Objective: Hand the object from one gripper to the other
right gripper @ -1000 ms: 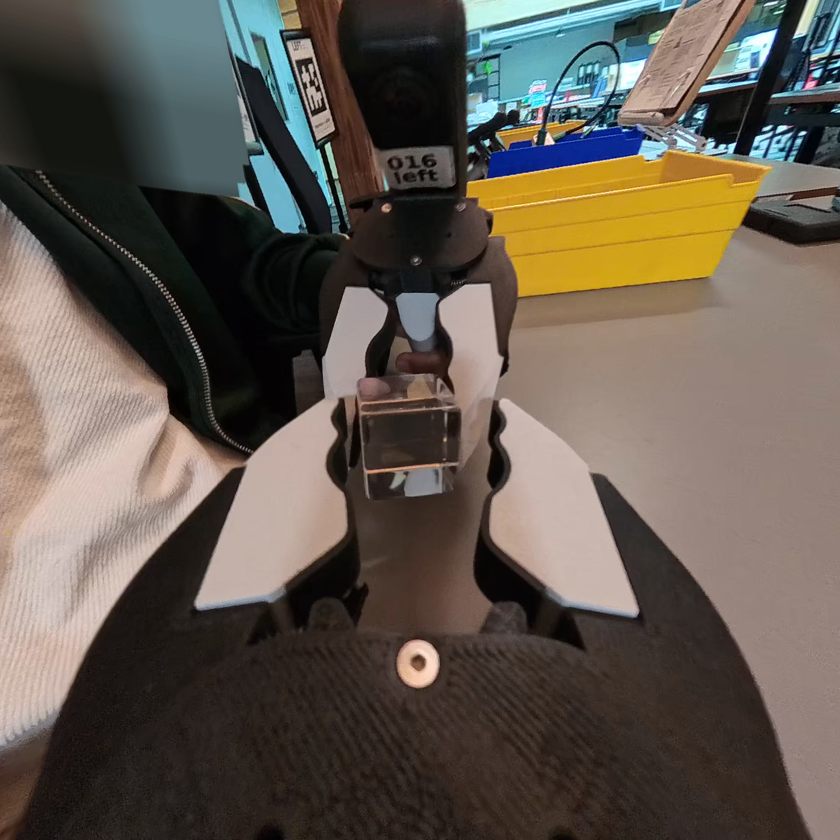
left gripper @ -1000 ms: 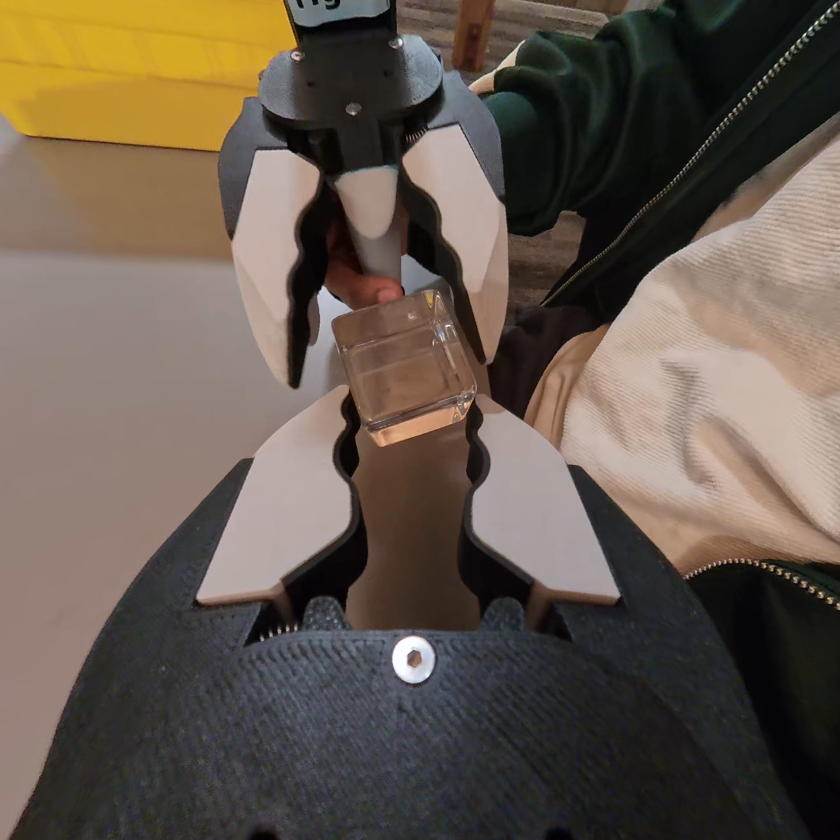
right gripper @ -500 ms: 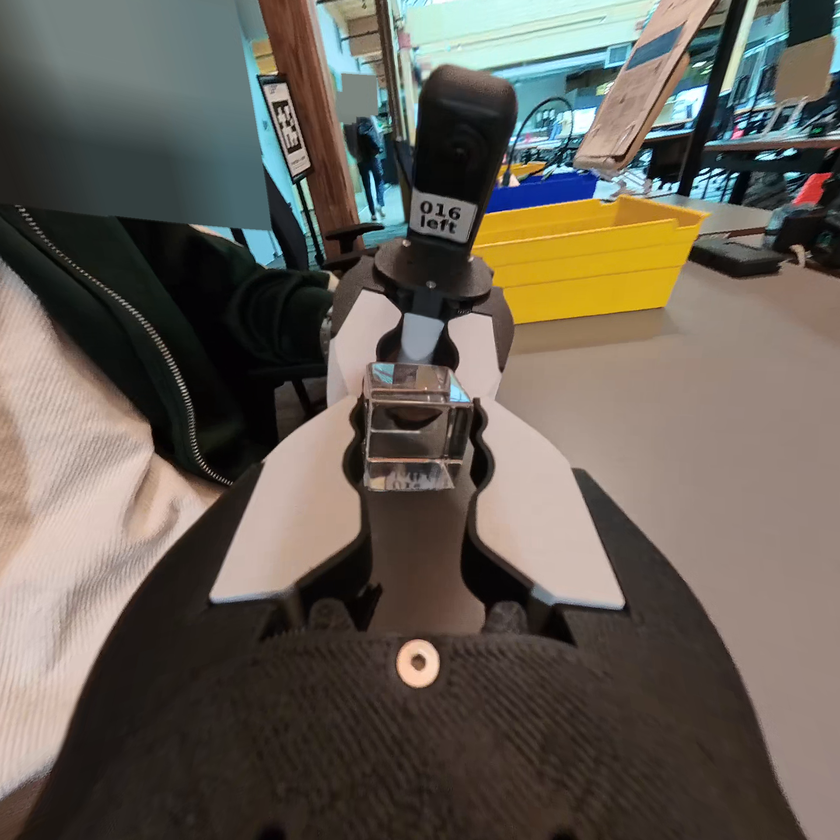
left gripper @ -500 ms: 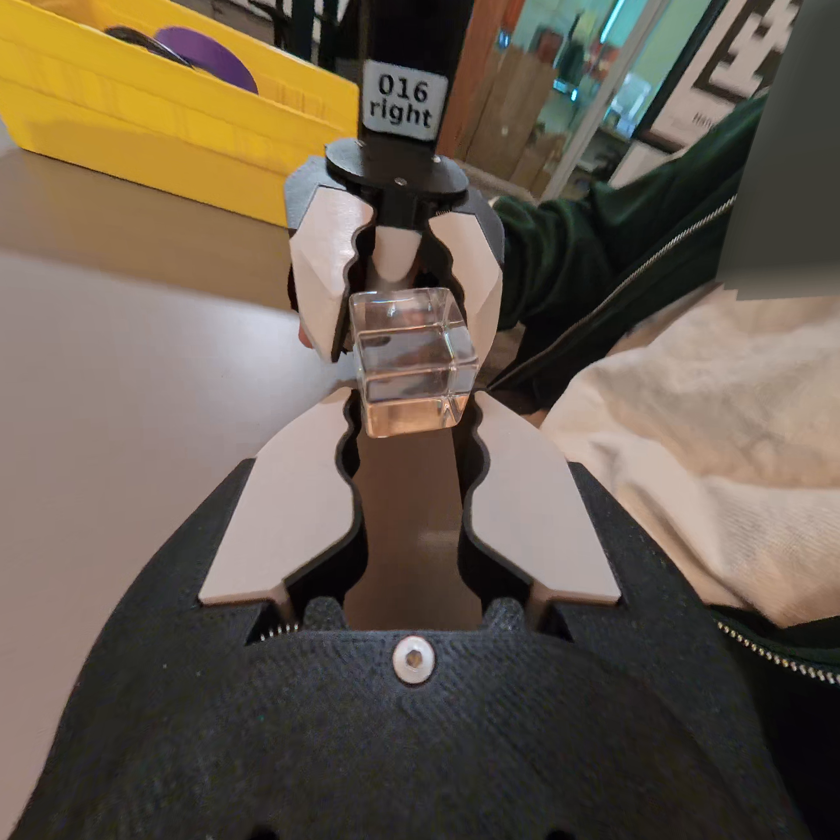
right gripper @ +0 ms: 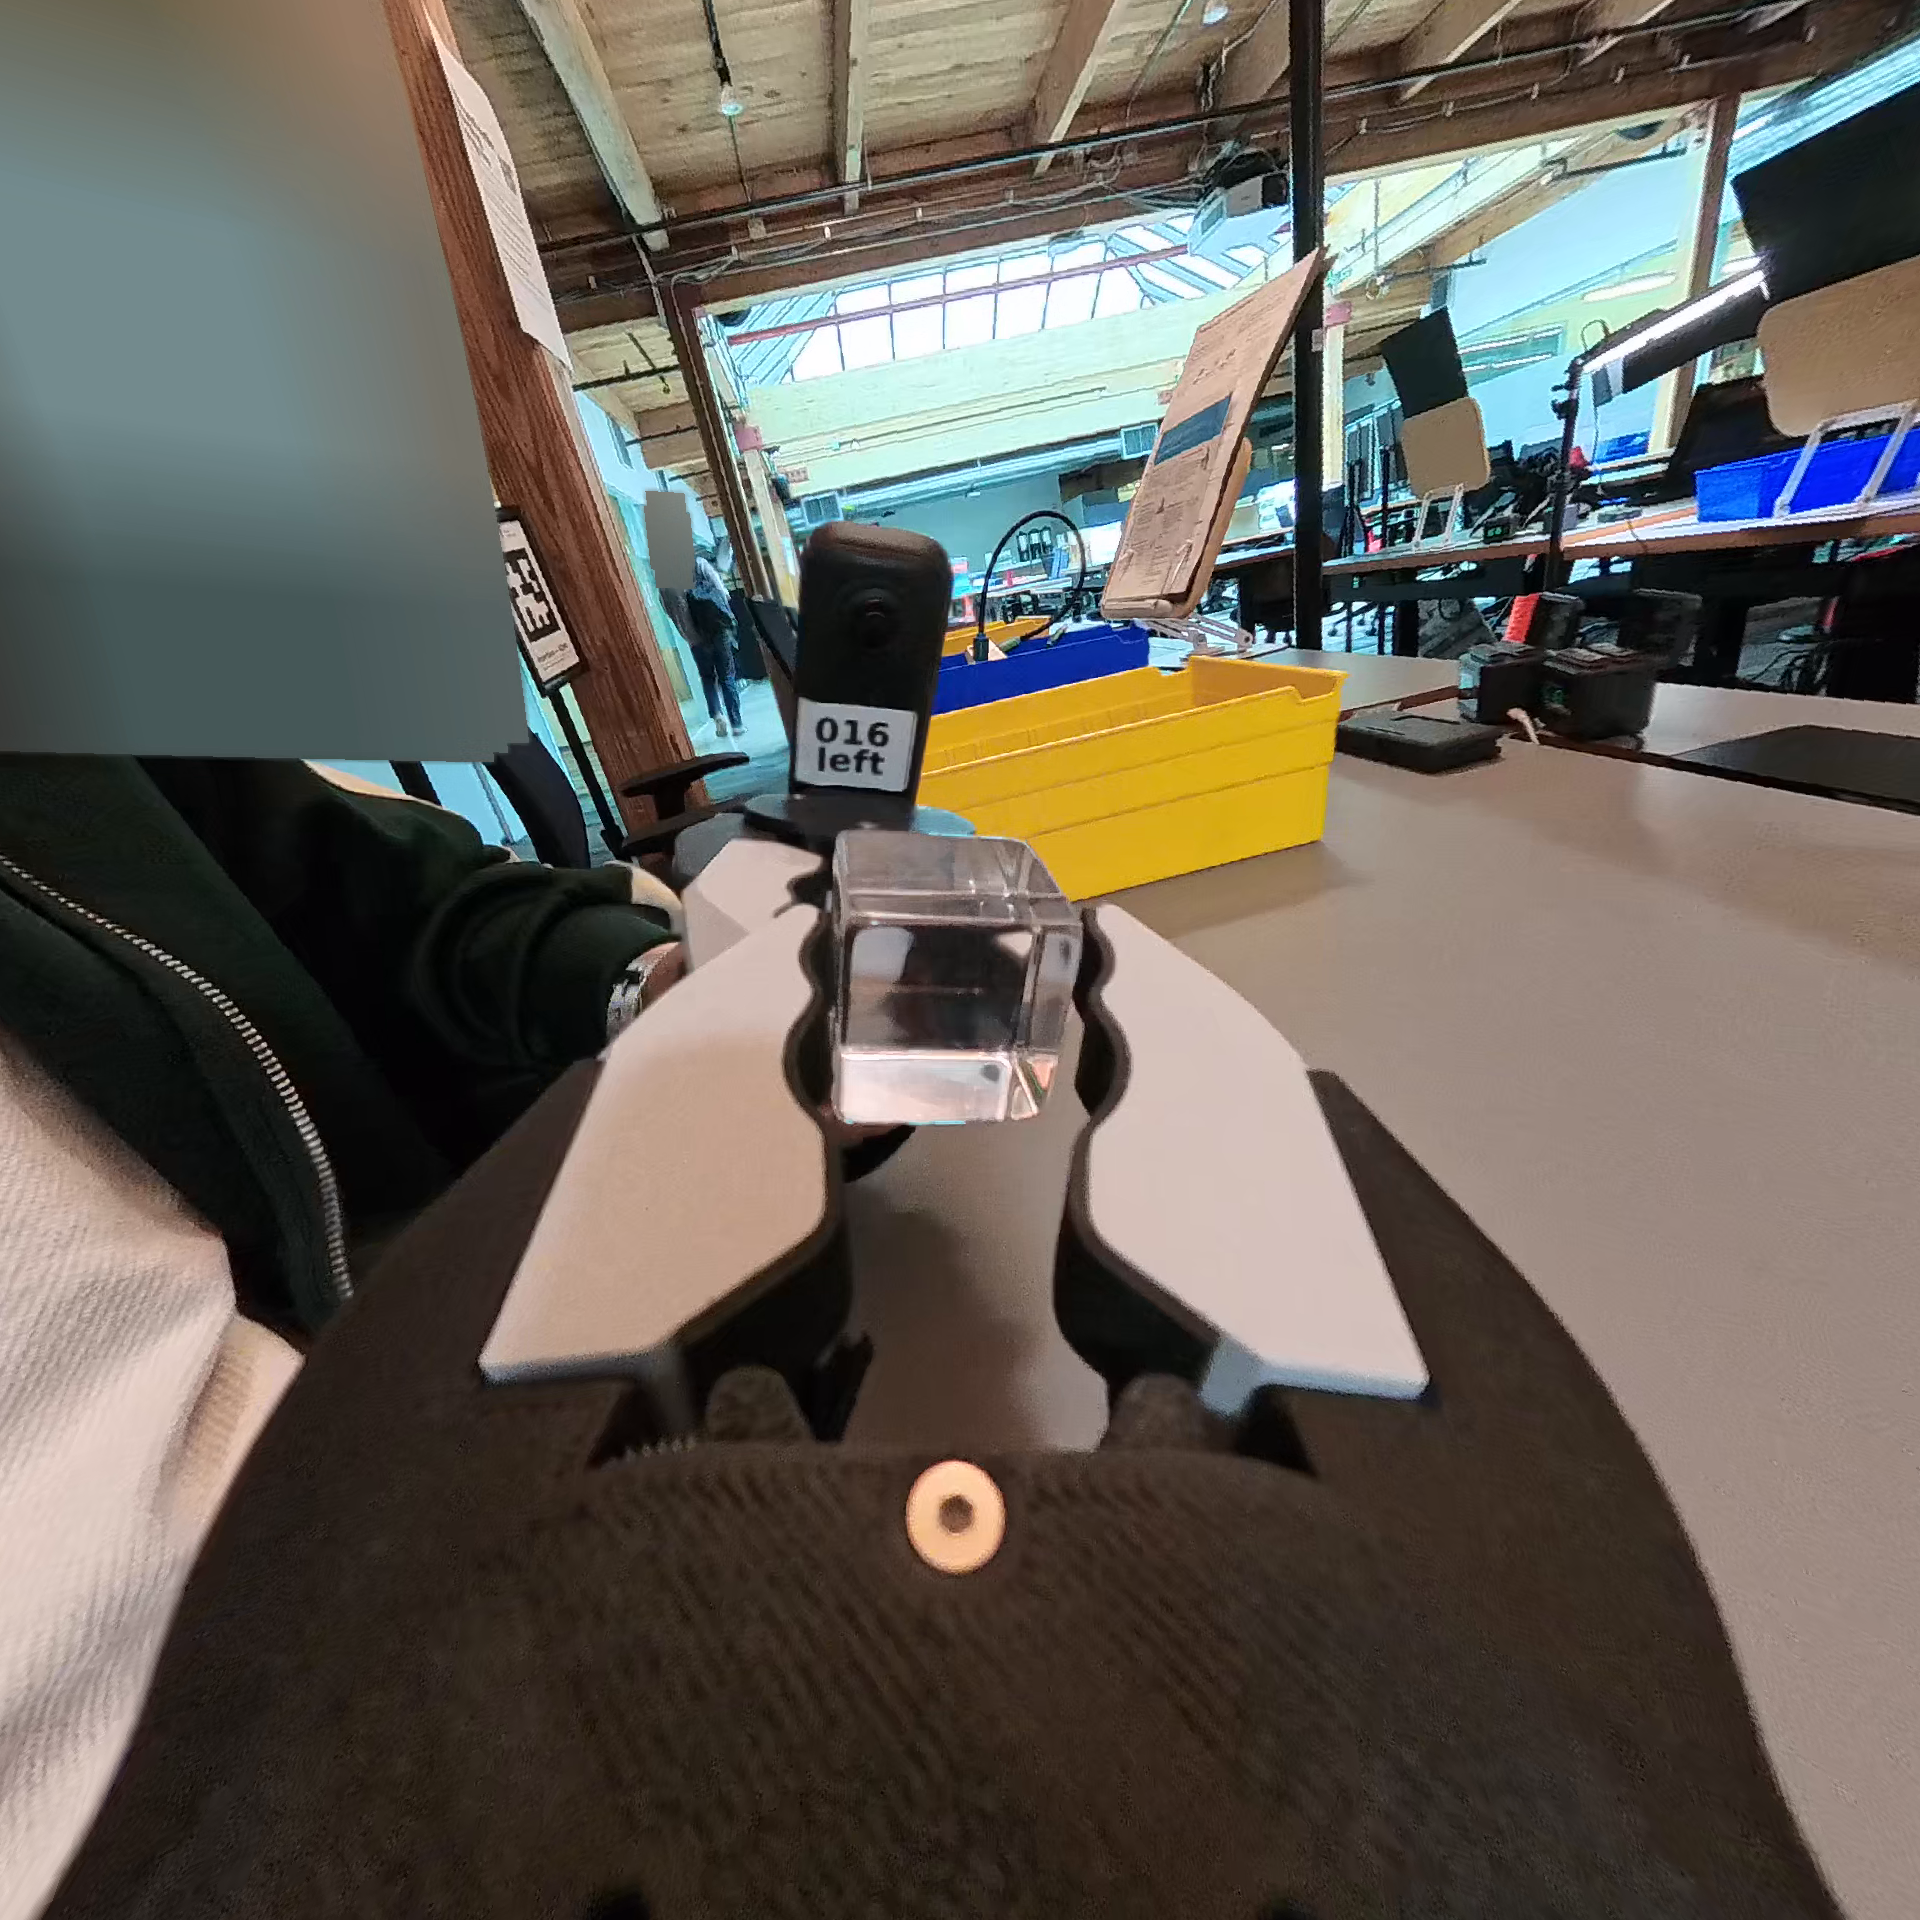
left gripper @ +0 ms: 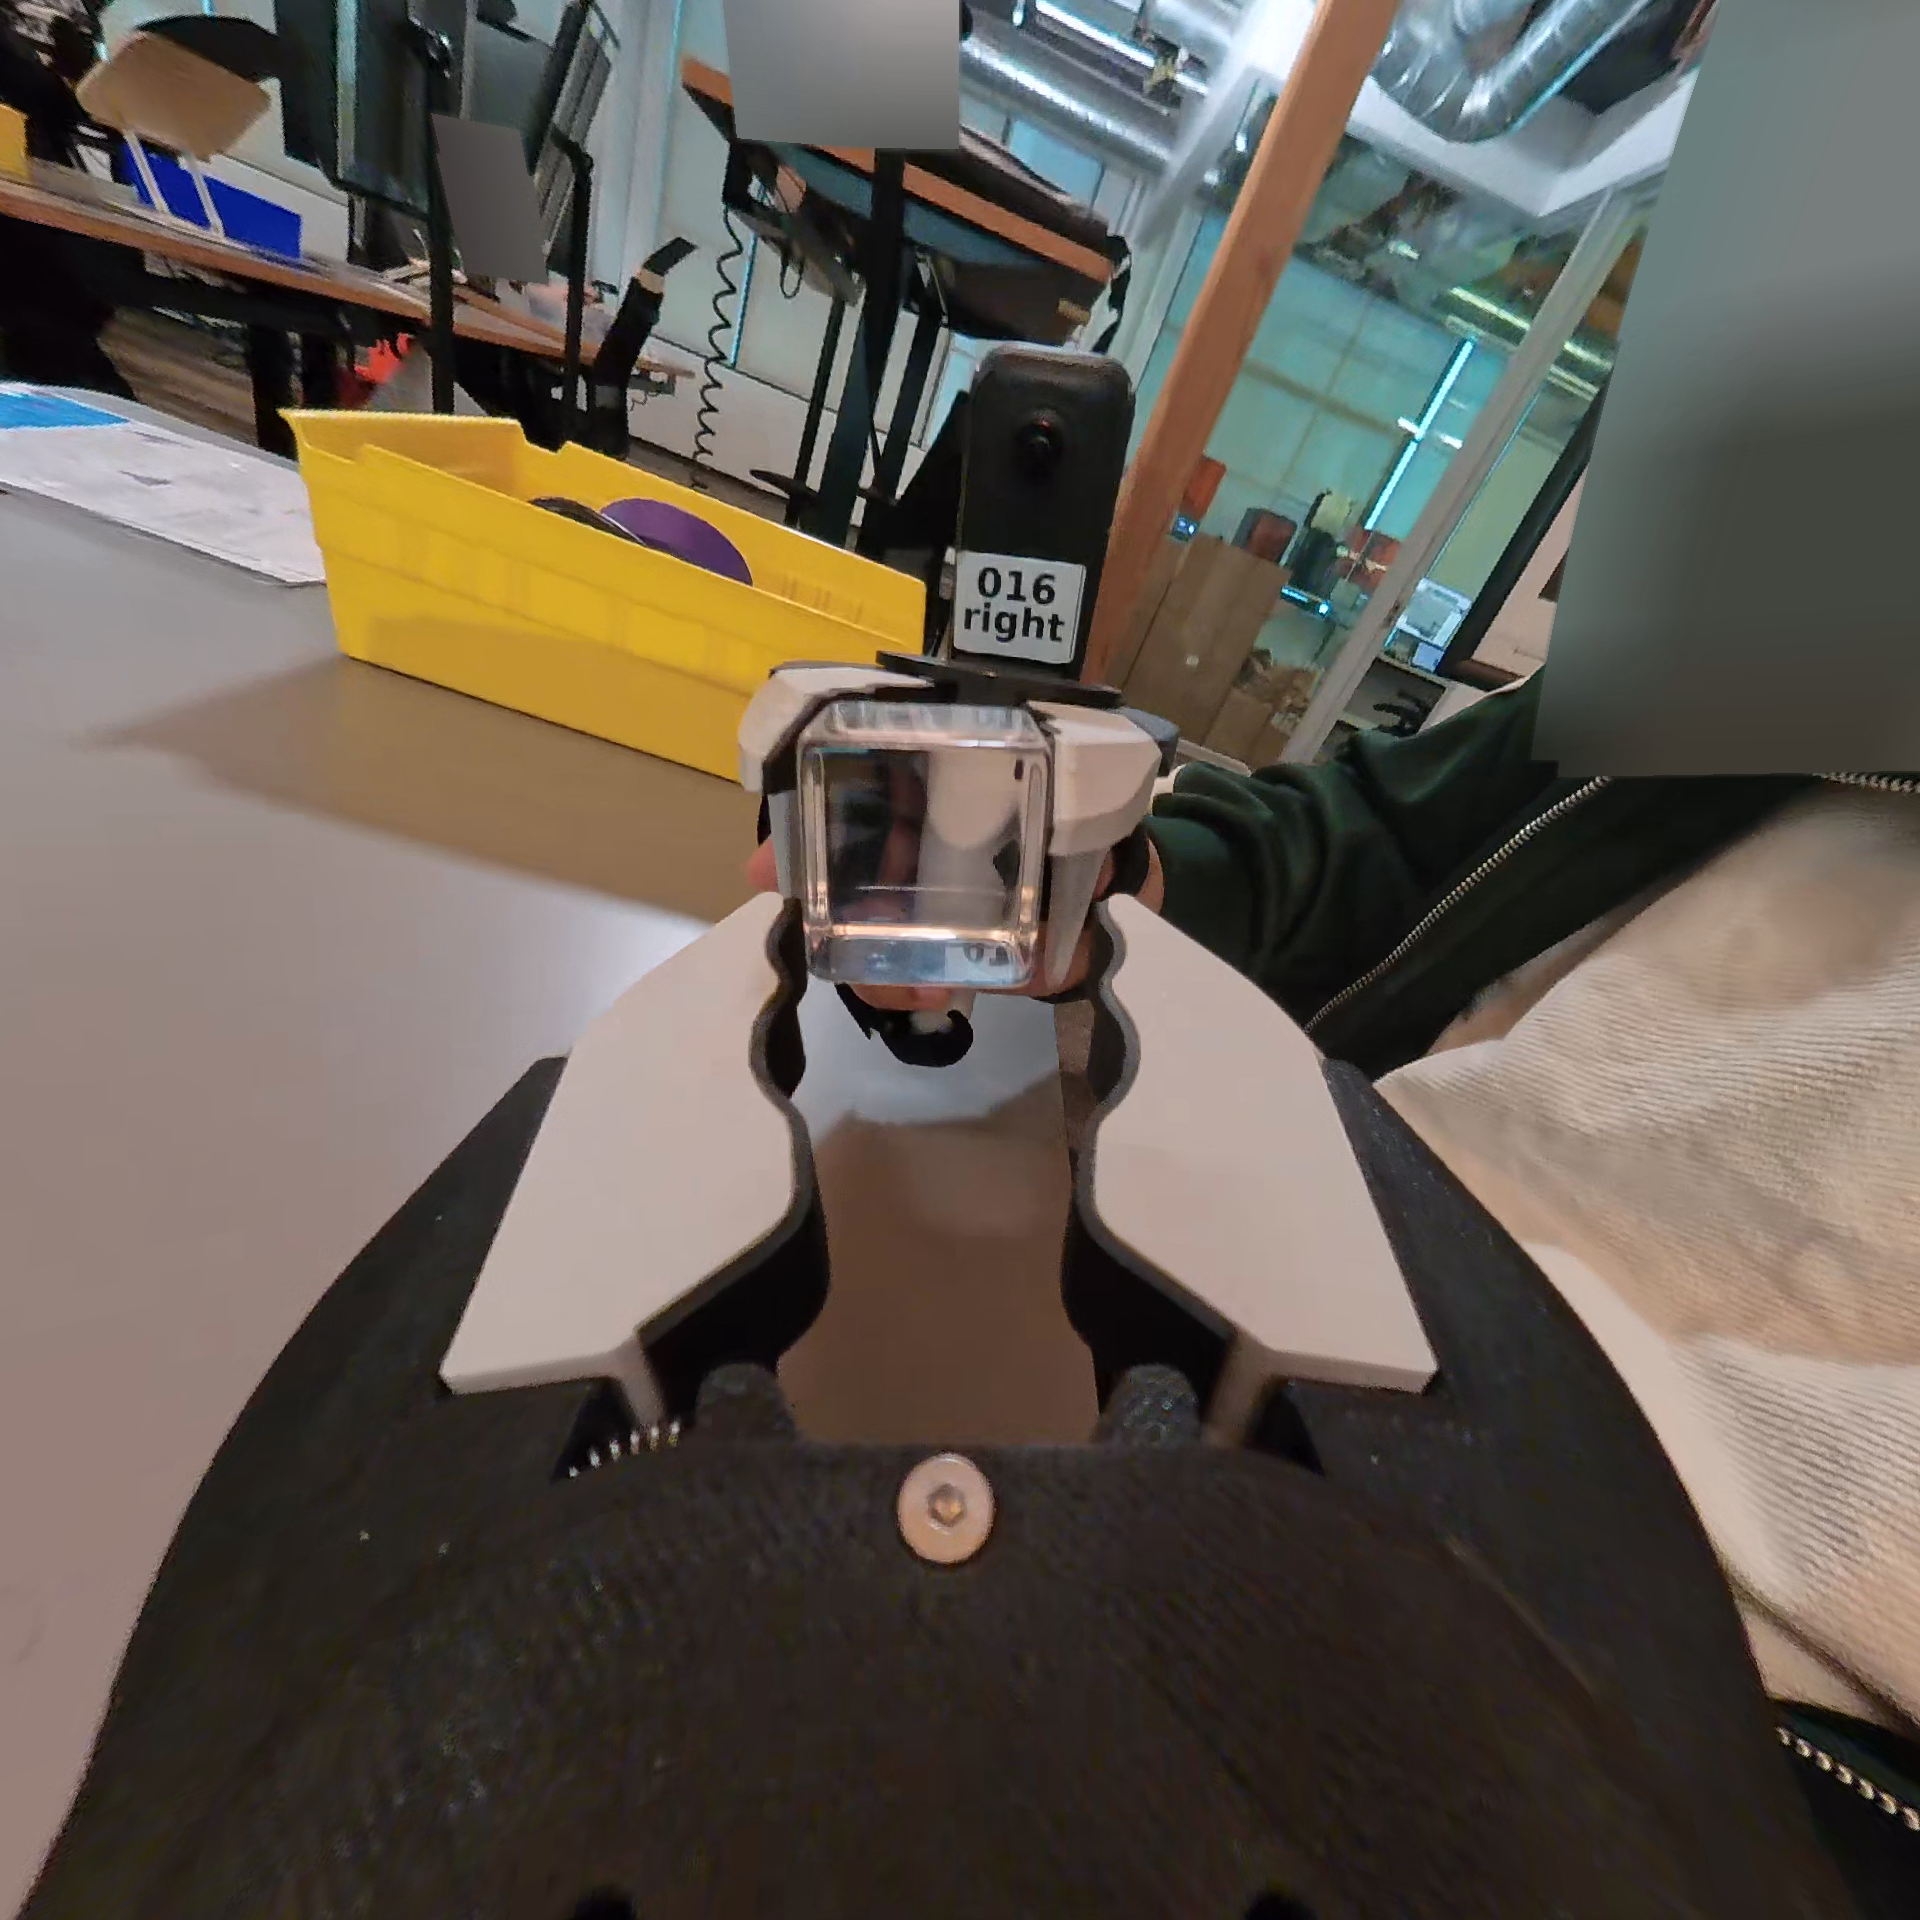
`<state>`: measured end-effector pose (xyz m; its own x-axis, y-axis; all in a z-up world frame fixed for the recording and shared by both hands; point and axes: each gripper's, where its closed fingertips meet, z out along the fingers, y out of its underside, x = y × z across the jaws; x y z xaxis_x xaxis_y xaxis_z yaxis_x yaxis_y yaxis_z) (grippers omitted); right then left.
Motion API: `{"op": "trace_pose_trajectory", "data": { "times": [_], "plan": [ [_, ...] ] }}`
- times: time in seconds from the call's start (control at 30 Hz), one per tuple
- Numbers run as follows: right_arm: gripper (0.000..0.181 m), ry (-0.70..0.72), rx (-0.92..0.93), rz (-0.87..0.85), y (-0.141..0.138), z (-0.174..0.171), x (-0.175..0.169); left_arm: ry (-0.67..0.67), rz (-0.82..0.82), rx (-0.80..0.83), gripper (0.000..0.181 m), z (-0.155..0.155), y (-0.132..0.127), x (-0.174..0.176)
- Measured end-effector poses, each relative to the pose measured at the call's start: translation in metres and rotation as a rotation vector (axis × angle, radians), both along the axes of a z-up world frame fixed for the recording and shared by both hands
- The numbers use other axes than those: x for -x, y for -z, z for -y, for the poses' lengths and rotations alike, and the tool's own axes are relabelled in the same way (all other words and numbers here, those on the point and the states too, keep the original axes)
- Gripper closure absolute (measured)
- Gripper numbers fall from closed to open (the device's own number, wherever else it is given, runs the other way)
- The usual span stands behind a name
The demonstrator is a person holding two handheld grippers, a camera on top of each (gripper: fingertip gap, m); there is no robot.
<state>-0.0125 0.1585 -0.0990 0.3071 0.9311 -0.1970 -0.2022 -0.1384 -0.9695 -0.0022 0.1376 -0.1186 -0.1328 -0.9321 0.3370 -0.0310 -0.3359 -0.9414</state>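
Note:
A clear cube [left gripper: 920,862] sits between the two grippers, held above the grey table [left gripper: 260,987]. My right gripper [right gripper: 945,935] is shut on the cube [right gripper: 951,997], with its white fingers pressed on both sides. In the left wrist view the right gripper [left gripper: 930,821] faces me, and its fingers flank the cube. My left gripper [left gripper: 940,925] is slightly open; its tips stand just below and beside the cube, a small gap on each side. In the right wrist view one white finger [right gripper: 727,883] of the left gripper shows behind the cube.
A yellow bin [left gripper: 582,603] with a purple item stands on the table behind the grippers; it also shows in the right wrist view [right gripper: 1143,769]. The person's cream and green jacket [left gripper: 1662,1143] is close beside them. Papers [left gripper: 156,488] and black devices [right gripper: 1558,686] lie farther off. Only a small space, under 4 cm, lies between the two pairs of fingers.
The right gripper has closed on the cube that the left gripper held. The left fingers have eased apart. Both grippers have tilted up, so more of the room shows.

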Motion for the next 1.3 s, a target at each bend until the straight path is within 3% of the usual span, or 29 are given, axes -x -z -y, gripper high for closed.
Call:
{"op": "trace_pose_trajectory", "data": {
  "times": [0.17, 0.33, 0.57, 0.6, 0.63, 0.8, 0.97, 1.07, 1.13, 1.23, 1.3],
  "plan": [
    [0.136, 0.005, -0.022, 0.032, 0.002, 0.001, 0.003, -0.019, -0.003, -0.021, 0.140, -0.005, 0.001, 0.004],
    [0.136, 0.010, -0.064, 0.046, 0.000, 0.005, 0.004, -0.015, -0.019, -0.052, 0.140, -0.002, -0.001, 0.006],
    [0.094, 0.057, 0.013, -0.121, -0.016, -0.011, -0.018, -0.009, -0.008, -0.055, 0.142, -0.001, -0.004, 0.007],
    [0.088, 0.051, 0.033, -0.133, -0.016, -0.012, -0.021, 0.054, 0.022, -0.073, 0.181, 0.008, -0.009, 0.011],
    [0.089, 0.047, 0.056, -0.129, -0.014, -0.014, -0.023, -0.016, 0.033, -0.038, 0.181, -0.001, -0.013, 0.012],
    [0.092, 0.038, 0.143, -0.047, 0.005, -0.020, -0.018, -0.033, 0.003, -0.040, 0.181, -0.011, -0.007, 0.018],
    [0.095, 0.088, 0.073, 0.060, 0.010, -0.023, -0.022, -0.065, -0.014, -0.075, 0.181, -0.019, -0.007, 0.020],
    [0.099, 0.097, 0.088, 0.028, 0.009, -0.025, -0.025, -0.224, -0.123, -0.093, 0.132, -0.057, 0.003, 0.029],
    [0.100, 0.090, 0.110, 0.003, 0.009, -0.026, -0.025, -0.416, -0.265, -0.157, 0.099, -0.108, 0.016, 0.049],
    [0.102, 0.077, 0.120, -0.010, 0.009, -0.025, -0.024, -0.672, -0.655, -0.249, 0.067, -0.187, 0.058, 0.099],
    [0.102, 0.072, 0.112, -0.007, 0.008, -0.024, -0.023, -0.803, -0.866, -0.284, 0.056, -0.229, 0.084, 0.134]
  ]
}}
